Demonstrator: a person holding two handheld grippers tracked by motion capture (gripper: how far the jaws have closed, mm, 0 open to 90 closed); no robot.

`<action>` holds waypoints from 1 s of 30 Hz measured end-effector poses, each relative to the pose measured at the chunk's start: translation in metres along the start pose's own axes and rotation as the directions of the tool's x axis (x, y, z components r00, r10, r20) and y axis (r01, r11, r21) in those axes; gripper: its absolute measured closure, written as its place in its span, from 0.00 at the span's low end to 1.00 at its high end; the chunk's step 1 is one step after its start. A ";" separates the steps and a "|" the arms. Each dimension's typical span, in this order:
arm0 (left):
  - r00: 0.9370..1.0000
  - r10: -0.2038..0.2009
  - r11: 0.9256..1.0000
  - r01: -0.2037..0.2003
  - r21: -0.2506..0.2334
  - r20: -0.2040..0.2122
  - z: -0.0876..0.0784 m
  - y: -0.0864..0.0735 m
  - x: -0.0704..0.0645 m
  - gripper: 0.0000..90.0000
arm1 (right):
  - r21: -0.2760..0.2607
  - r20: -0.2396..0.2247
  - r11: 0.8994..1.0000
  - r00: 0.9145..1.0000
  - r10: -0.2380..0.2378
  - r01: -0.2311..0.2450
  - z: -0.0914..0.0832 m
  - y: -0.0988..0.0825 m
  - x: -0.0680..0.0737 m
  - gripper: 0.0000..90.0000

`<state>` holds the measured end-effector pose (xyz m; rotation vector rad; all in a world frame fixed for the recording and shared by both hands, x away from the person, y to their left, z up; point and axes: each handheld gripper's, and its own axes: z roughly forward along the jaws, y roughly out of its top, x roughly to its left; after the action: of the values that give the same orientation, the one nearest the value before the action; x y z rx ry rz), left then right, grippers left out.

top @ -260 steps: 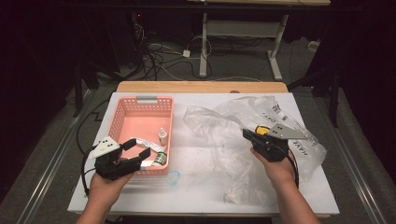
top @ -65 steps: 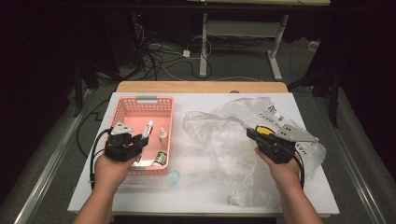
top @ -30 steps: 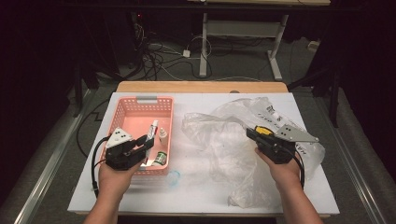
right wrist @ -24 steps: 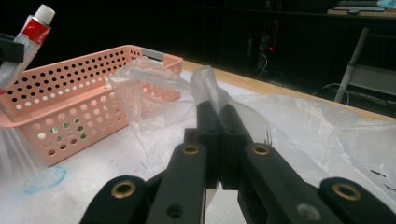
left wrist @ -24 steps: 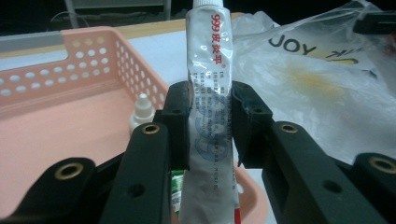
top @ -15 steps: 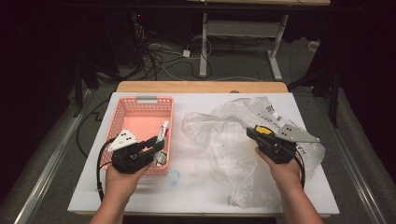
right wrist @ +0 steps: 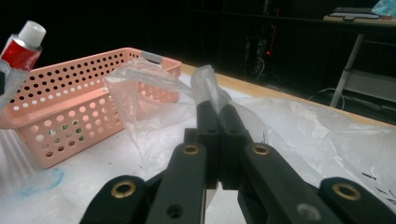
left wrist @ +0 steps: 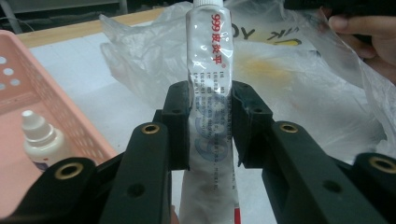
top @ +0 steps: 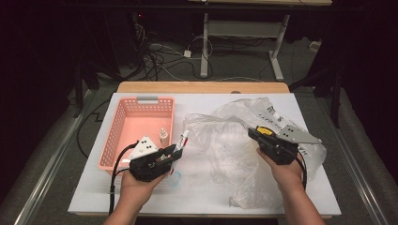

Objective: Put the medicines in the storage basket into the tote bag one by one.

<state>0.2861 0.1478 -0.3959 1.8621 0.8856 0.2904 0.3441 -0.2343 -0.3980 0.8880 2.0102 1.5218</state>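
On the worktop [top: 141, 192], the clear plastic bag [top: 234, 140] is pinched by the right gripper's [top: 256, 133] closed fingers. Beside the pink basket [top: 117, 136], the left gripper's [top: 177, 151] fingers clamp a tube [left wrist: 208, 93].

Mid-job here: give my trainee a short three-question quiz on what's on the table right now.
1. True or false: the left tool is shut on a white tube with red print.
2. What does the right tool pinch? A) the basket's rim B) a fold of the clear plastic bag C) nothing
3. Which item stands inside the pink basket?

Key
1. True: both pads press the tube's sides, cap pointing away.
2. B
3. A small white dropper bottle, upright near the basket's right wall.
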 end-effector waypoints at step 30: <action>0.991 0.080 0.995 -0.086 0.050 0.110 0.075 0.019 -0.039 0.76 | -0.035 0.015 0.999 1.000 -0.008 0.009 -0.008 0.000 0.000 1.00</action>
<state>0.3090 0.0653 -0.4064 1.9494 0.7504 0.2167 0.3381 -0.2396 -0.3957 0.8731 1.9687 1.5367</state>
